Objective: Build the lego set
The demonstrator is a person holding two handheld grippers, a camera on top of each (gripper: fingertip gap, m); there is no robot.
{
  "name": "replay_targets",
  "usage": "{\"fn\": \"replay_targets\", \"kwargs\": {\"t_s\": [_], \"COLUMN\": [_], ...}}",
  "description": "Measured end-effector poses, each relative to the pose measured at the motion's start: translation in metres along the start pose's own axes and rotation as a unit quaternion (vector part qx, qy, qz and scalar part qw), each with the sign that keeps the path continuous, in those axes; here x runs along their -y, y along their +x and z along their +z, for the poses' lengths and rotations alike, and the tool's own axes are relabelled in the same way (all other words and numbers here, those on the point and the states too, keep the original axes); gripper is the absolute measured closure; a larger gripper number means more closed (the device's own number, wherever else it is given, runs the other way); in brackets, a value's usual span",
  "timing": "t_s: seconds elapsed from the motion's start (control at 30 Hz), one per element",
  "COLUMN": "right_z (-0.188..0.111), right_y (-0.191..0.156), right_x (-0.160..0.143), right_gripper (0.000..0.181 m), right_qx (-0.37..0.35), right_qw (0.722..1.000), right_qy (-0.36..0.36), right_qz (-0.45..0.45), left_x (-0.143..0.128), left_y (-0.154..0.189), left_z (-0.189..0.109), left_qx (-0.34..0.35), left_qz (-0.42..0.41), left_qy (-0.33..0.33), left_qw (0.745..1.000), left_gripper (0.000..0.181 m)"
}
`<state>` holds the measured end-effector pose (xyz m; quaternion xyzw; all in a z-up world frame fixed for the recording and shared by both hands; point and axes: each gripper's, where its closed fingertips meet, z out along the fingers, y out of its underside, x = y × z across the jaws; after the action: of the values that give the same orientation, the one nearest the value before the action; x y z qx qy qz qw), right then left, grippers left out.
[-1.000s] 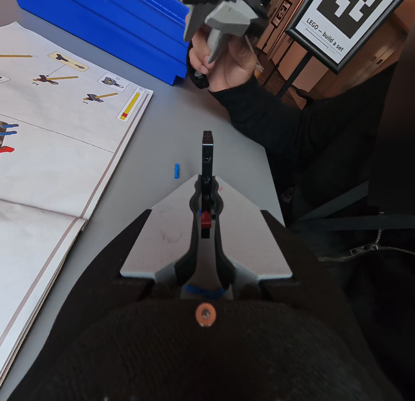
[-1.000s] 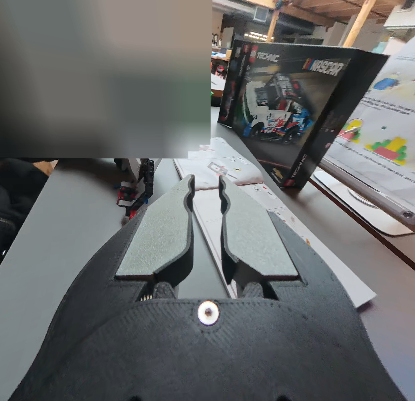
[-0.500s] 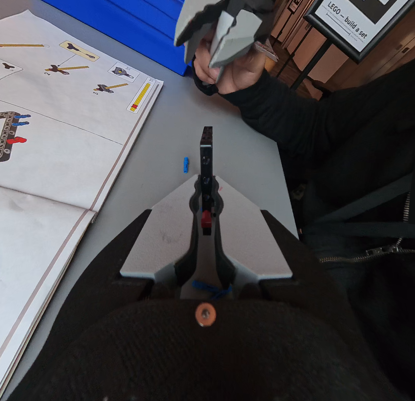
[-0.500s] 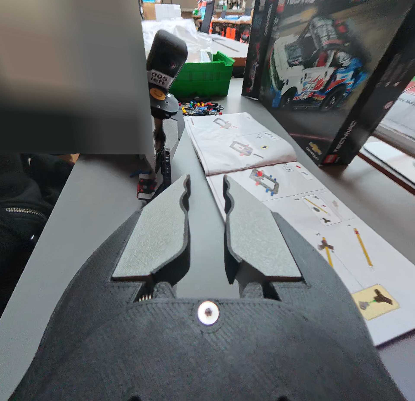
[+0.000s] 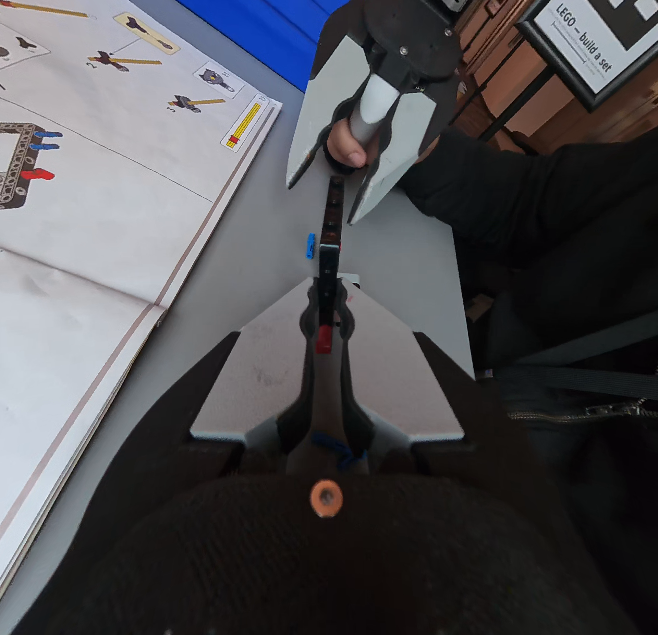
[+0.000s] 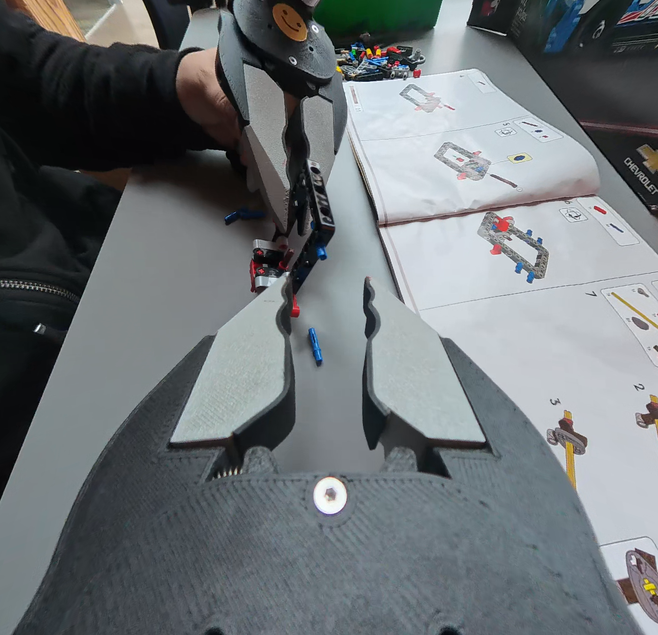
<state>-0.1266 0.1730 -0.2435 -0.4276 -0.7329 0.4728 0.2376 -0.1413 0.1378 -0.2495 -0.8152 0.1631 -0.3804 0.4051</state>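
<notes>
1. The black Lego frame (image 5: 329,262) was pinched on edge between the left gripper (image 5: 327,290)'s pressed fingers, above the grey table (image 5: 249,262).
2. The right gripper (image 6: 325,286) was held with its jaws spread and empty, just short of the frame's near end.
3. A loose blue pin (image 6: 315,345) lay on the table between the right gripper's fingers.
4. The open instruction booklet (image 6: 498,262) was spread beside the frame.

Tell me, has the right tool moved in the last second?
Yes. In the left wrist view, the right tool has come down from beside the blue bin toward the camera, its open fingers now around the far tip of the black lego frame.
</notes>
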Motion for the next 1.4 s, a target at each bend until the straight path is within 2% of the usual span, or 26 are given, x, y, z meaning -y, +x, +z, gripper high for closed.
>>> {"fn": "replay_targets", "kwargs": {"t_s": [0.2,0.33,0.57,1.1,1.4], "right_z": [-0.004,-0.004,-0.006,-0.004,-0.004], "right_y": [-0.006,-0.014,-0.014,-0.017,-0.019], "right_x": [0.01,0.017,0.016,0.018,0.018], "right_gripper": [0.15,0.16,0.179,0.18,0.18], "right_qx": [0.029,0.058,0.05,0.055,0.058], "right_qw": [0.999,0.996,0.997,0.997,0.997], "right_qy": [0.032,0.053,0.049,0.052,0.053], "right_qz": [0.019,0.032,0.016,0.019,0.015], "left_x": [0.0,0.0,0.0,0.013,0.02], "left_y": [0.002,0.003,0.005,0.013,0.017], "left_z": [0.002,0.002,0.003,-0.005,-0.009], "left_qx": [0.006,0.007,0.012,0.008,0.005], "left_qz": [0.022,0.033,0.057,0.092,0.102], "left_qy": [-0.005,-0.007,-0.009,0.032,0.054], "left_qw": [1.0,0.999,0.998,0.995,0.993], "left_gripper": [0.175,0.175,0.175,0.168,0.175]}}
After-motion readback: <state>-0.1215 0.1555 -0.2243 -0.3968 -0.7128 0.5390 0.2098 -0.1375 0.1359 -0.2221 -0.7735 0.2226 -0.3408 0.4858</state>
